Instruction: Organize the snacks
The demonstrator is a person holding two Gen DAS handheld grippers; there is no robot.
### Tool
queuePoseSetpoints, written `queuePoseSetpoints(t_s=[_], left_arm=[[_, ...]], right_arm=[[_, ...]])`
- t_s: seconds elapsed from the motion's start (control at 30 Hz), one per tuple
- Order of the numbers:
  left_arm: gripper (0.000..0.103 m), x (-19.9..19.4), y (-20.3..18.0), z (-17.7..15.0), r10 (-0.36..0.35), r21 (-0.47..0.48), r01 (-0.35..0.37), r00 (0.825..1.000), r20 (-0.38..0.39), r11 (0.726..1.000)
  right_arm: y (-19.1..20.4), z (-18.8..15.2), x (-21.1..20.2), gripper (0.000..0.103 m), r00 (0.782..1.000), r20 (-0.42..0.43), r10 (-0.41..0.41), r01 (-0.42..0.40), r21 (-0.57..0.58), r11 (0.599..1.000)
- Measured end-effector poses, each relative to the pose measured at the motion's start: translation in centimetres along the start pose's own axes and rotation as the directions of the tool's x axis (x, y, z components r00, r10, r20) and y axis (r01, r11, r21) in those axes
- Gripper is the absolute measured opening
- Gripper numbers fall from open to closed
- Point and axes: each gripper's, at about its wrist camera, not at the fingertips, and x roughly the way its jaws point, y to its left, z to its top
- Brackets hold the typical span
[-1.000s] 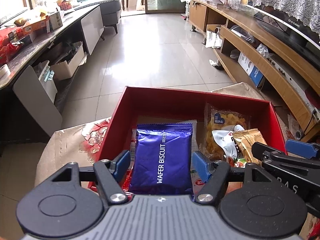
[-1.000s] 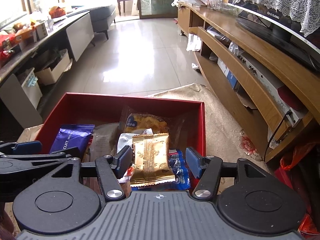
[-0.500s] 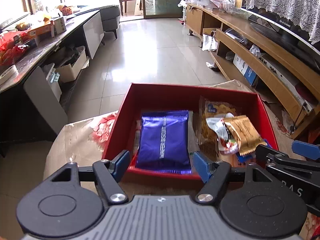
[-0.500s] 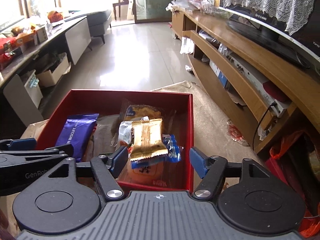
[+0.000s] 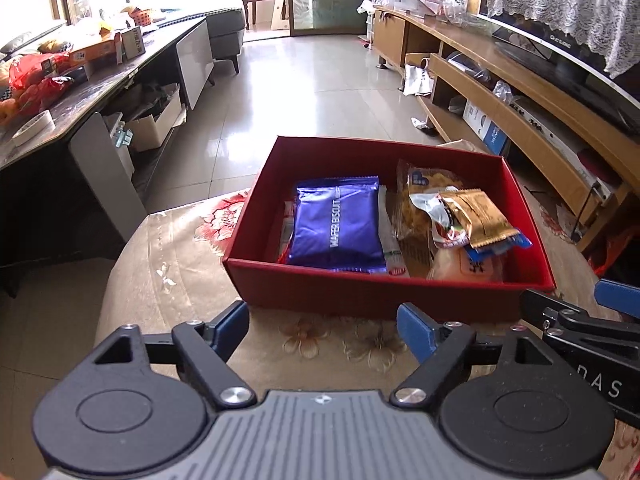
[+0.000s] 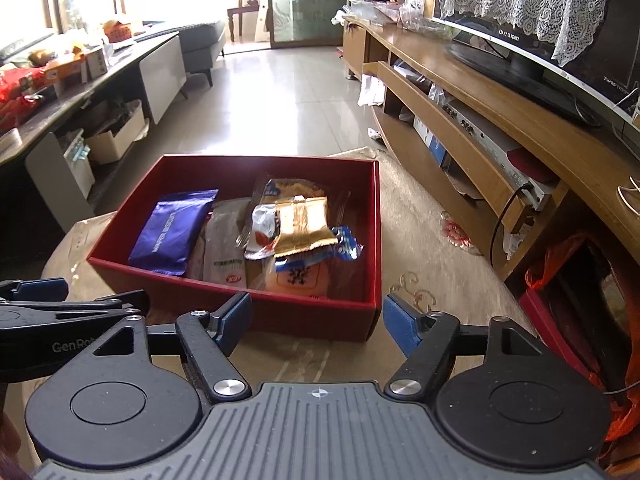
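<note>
A red box (image 5: 376, 290) (image 6: 304, 314) sits on a floral tablecloth (image 5: 176, 264). Inside lie a purple wafer biscuit pack (image 5: 338, 224) (image 6: 172, 232), a gold packet (image 5: 478, 216) (image 6: 302, 224) on top of other wrapped snacks, and a yellow snack bag (image 5: 420, 184). My left gripper (image 5: 322, 326) hovers in front of the box's near wall, its jaws opening with nothing between them. Beside it, my right gripper (image 6: 316, 318) also stands short of the box, jaws opening and empty.
A wooden TV cabinet (image 6: 500, 120) with a television (image 6: 560, 40) runs along the right. A dark sideboard (image 5: 80, 92) cluttered with packages lines the left. Tiled floor (image 5: 300, 92) stretches beyond the table. An orange bag (image 6: 560, 264) hangs near the right table edge.
Both grippers have pulled back out of the box toward me and opened wider. The purple pack and the gold packet, earlier between the jaws, now lie in the box.
</note>
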Motion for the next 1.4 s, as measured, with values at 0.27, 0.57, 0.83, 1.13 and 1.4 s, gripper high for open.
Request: queuePoseSetpoints(t_s=[0.27, 0.57, 0.83, 1.13, 1.4], left_arm=[[0.086, -1.2, 0.2, -1.8, -0.011, -0.009, 0.011, 1.000, 0.001, 1.000], [0.090, -2.1, 0.2, -4.1, -0.013, -0.004, 0.013, 1.000, -0.017, 1.000], [0.093, -3.1, 0.2, -5.9, -0.017, -0.003, 0.017, 1.000, -0.023, 1.000], [0.097, -4.2, 0.0, -7.4, -0.008, 0.008, 0.009, 1.000, -0.019, 1.000], [0.097, -4.9, 0.0, -8.3, 0.003, 0.017, -0.002, 1.000, -0.011, 1.000]], right_arm=[[-0.1, -1.8, -1.3, 0.080, 1.000, -0.007, -0.005, 0.005, 0.001, 1.000], [-0.1, -3.7, -2.5, 0.081, 1.000, -0.018, -0.025, 0.024, -0.011, 1.000], [-0.5, -5.0, -3.1, 0.082, 0.999, -0.035, -0.040, 0.040, -0.001, 0.999], [-0.4, -6.3, -3.9, 0.083, 0.998, -0.046, -0.033, 0.032, -0.005, 0.999], [-0.4, -7.0, -4.4, 0.083, 0.998, -0.052, -0.028, 0.028, -0.010, 1.000]])
